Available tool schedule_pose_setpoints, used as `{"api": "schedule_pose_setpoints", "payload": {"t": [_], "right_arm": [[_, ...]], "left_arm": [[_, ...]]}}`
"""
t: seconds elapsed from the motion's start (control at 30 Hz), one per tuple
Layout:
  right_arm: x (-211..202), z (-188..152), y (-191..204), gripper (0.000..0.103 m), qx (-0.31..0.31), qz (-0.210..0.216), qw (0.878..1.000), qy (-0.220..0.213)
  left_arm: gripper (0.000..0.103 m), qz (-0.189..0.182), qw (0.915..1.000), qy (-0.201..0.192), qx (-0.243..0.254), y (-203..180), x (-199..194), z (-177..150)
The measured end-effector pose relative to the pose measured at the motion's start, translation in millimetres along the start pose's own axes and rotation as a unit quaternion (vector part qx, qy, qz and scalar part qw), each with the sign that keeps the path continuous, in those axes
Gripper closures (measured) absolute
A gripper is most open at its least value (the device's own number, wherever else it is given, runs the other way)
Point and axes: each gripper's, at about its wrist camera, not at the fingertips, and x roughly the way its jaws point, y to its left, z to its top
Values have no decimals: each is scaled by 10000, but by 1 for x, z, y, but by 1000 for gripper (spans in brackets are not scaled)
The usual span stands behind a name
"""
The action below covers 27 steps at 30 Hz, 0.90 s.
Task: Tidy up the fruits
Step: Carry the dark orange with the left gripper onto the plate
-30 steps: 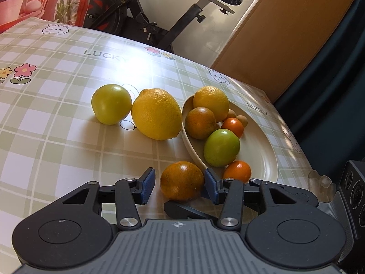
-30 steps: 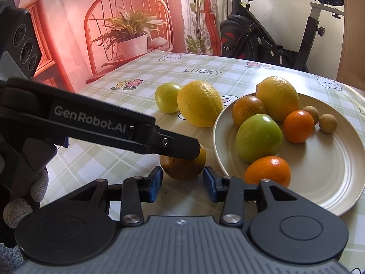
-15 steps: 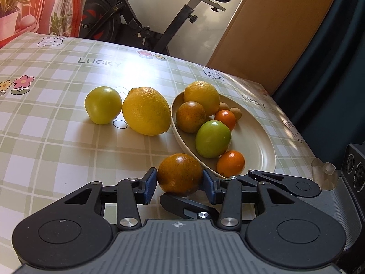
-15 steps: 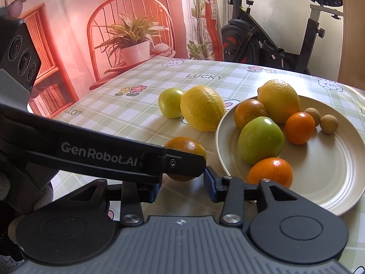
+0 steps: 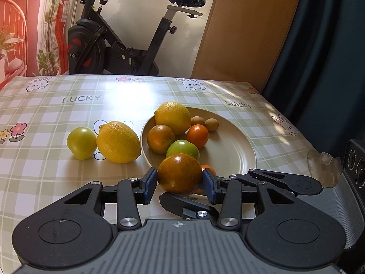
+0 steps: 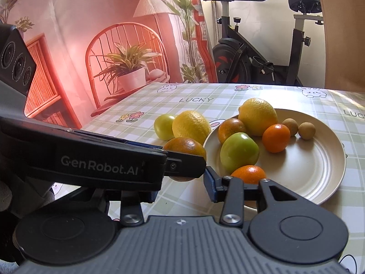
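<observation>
- Left wrist view shows the left gripper (image 5: 180, 183) pinching a greenish-orange mandarin (image 5: 179, 173) at its widest girth, one blue pad on each side.
- That mandarin hangs over the near rim of the cream plate (image 5: 230, 157), at about the plate's 7 o'clock; whether it clears the worktop (image 5: 45, 159) I cannot tell.
- I judge the fruit light and firm, but its rind is glossy and round, so it may roll or slip; a grip across the middle, as here, suits it, without squeezing hard.
- Jaws are closed to the fruit's width, both pads touching peel.
- Right wrist view: the right gripper (image 6: 182, 187) sits low near the plate's 7 o'clock edge, jaws spread wide and holding nothing I can see; its left finger is hidden behind the other gripper's arm.
- A big lemon (image 5: 118, 142) and a yellow-green fruit (image 5: 81, 143) wait outside the plate, at its 9 o'clock.
</observation>
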Motion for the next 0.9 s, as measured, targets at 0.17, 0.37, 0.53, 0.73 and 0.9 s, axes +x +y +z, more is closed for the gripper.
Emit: {"api": "schedule_pose_setpoints", "payload": {"t": [0.17, 0.37, 0.53, 0.73, 0.9], "right_arm": [[-16, 5, -14, 59, 112, -57, 9996, -266], [-28, 11, -38, 59, 242, -424, 9983, -309], [-32, 13, -66, 59, 280, -692, 9968, -296], [-26, 12, -94, 59, 377, -917, 9948, -215], [-20, 10, -112, 59, 480, -958, 9940, -219]], "left_arm": [[57, -79, 9994, 28, 347, -24, 8, 14], [57, -303, 9980, 194, 511, -47, 37, 27], [57, -535, 9968, 476, 353, -55, 66, 34], [57, -620, 9953, 670, 325, -62, 97, 41], [57, -624, 9950, 773, 137, -61, 118, 46]]}}
